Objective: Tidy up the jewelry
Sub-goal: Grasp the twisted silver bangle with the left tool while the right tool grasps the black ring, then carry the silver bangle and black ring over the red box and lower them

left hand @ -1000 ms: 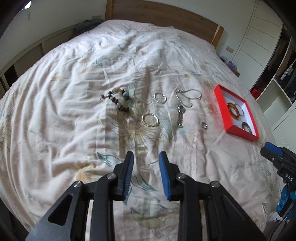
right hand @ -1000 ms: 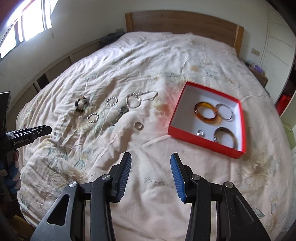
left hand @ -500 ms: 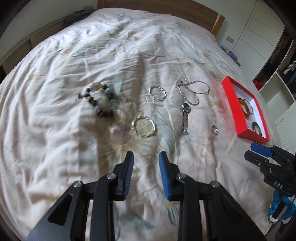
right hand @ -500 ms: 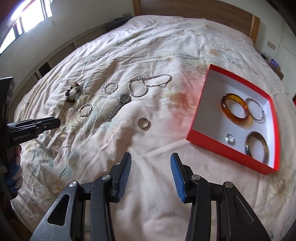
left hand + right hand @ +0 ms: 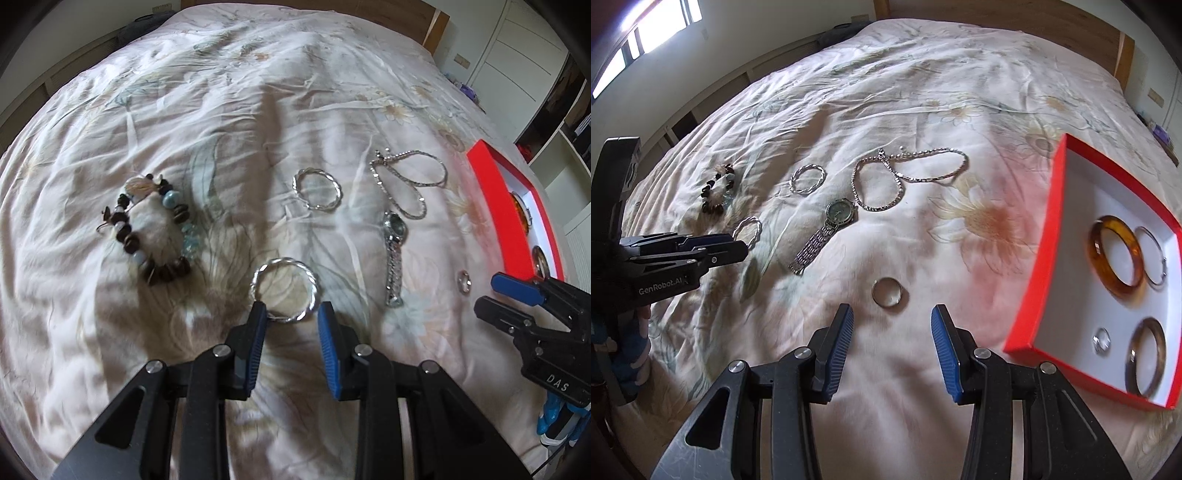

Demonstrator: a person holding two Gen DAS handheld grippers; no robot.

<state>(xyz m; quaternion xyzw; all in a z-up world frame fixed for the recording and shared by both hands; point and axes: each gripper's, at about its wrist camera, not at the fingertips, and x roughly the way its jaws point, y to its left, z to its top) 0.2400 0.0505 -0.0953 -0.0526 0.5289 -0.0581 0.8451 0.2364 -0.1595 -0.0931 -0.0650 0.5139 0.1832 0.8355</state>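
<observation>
Jewelry lies on a floral bedspread. My left gripper (image 5: 290,314) is open, its fingertips at the near rim of a twisted silver bangle (image 5: 284,290). A beaded bracelet (image 5: 155,229), a second silver bangle (image 5: 317,188), a chain necklace (image 5: 406,181) and a watch (image 5: 393,254) lie beyond. My right gripper (image 5: 892,319) is open and empty, just short of a small ring (image 5: 888,292). The red box (image 5: 1039,295) at right holds an amber bangle (image 5: 1117,256), a thin hoop (image 5: 1152,254), a small ring (image 5: 1102,340) and a dark bangle (image 5: 1145,356).
The bedspread (image 5: 923,92) runs back to a wooden headboard (image 5: 997,18). White wardrobe doors (image 5: 517,48) stand at the right. The left gripper (image 5: 683,254) shows at the left of the right wrist view, near the twisted bangle (image 5: 748,230).
Both grippers have moved forward and down toward the bed. The left one has closed in on the twisted silver bangle, the right one on the loose ring. Both stay open.
</observation>
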